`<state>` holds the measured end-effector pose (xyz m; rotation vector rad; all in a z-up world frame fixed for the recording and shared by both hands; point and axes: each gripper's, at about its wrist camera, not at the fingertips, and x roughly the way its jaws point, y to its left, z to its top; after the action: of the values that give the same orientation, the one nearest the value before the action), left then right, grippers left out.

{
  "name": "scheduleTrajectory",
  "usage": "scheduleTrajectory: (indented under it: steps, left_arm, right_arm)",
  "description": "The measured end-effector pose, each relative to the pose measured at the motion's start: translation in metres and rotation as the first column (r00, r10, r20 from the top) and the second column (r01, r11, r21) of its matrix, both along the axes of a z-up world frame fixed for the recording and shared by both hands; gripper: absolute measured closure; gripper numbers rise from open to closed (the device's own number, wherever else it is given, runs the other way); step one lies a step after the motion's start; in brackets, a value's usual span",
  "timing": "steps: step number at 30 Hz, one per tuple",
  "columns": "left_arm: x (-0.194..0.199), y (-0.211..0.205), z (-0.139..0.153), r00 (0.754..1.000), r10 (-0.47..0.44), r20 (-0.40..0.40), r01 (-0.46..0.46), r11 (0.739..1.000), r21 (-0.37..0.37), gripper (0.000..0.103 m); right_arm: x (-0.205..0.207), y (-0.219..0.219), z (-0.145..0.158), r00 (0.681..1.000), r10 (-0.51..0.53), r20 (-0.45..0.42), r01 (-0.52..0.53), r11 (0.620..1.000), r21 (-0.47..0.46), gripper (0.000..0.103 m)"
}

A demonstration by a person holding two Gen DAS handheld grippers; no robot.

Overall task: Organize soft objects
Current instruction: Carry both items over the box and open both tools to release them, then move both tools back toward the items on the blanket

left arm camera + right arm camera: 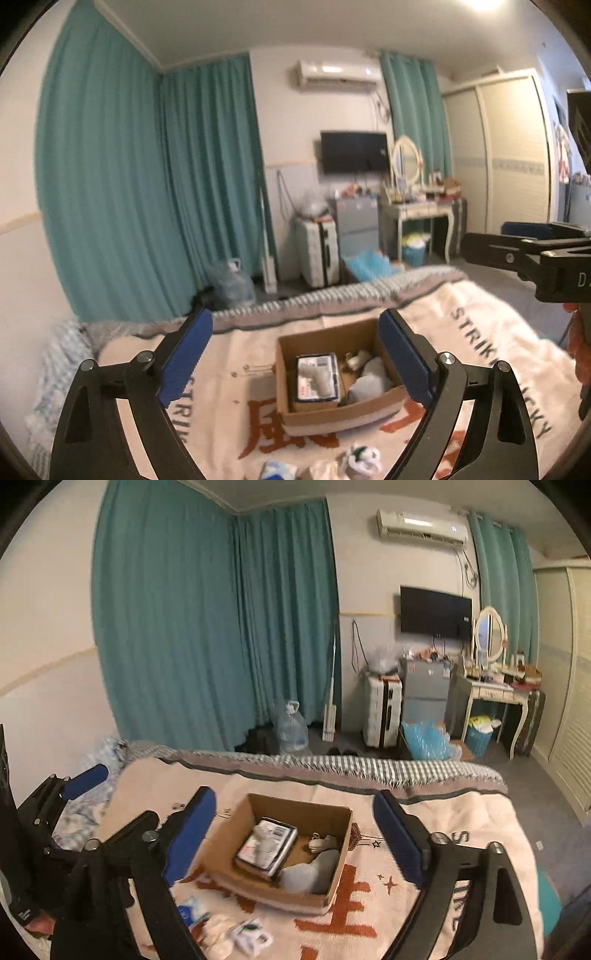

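You are holding the left gripper (295, 356) spread wide above the blanket (236, 354), its blue pads gripping nothing. Moving rightward, the cardboard box (314, 413) is sitting open on the bed between both tools, already carrying a flat boxed item (317, 376), a small pale bundle (357, 359) and a grey-white soft lump (371, 382), so part of the sorting looks done. Just nearer you than the box, several loose soft pieces are waiting on the blanket: a blue-and-white packet (192, 914), a white-and-green bundle (249, 936) and some pale rolled cloth (218, 941). You are keeping the right gripper (295, 840) equally wide apart and holding nothing, hovering over the box. Those loose pieces seem to be what remains to go in.
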<state>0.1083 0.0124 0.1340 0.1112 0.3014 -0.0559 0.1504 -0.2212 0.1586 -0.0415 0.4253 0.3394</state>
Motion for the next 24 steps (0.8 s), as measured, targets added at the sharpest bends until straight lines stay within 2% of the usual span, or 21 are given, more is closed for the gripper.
scheduleTrajectory:
  steps: [5, 12, 15, 19, 24]
  left_arm:
    - [-0.058, 0.012, 0.019, 1.000, 0.012, -0.016, -0.014, 0.997, -0.076, 0.010]
    - [-0.097, 0.016, 0.000, 0.998, 0.037, -0.043, -0.041, 0.996, -0.082, 0.010]
    - [-0.103, 0.018, -0.015, 0.997, 0.051, -0.060, -0.056, 0.995, -0.083, 0.010]
    - [-0.105, 0.019, -0.040, 0.993, 0.072, -0.096, -0.081, 0.993, -0.088, 0.010]
    - [-0.093, 0.024, -0.077, 0.985, 0.111, -0.135, -0.121, 0.990, -0.070, 0.010]
  right_arm:
    - [-0.074, 0.003, 0.030, 0.998, -0.011, 0.068, 0.013, 0.999, -0.030, 0.005]
    - [-0.145, 0.006, 0.027, 0.993, -0.021, 0.113, 0.029, 0.997, -0.071, 0.001]
    - [-0.158, 0.008, 0.016, 0.995, -0.011, 0.100, 0.019, 0.997, -0.079, 0.001]
    - [-0.162, 0.009, -0.015, 0.998, -0.004, 0.064, 0.010, 0.996, -0.094, 0.001]
    - [-0.138, 0.010, -0.066, 1.000, -0.016, -0.013, 0.015, 0.994, -0.112, 0.001]
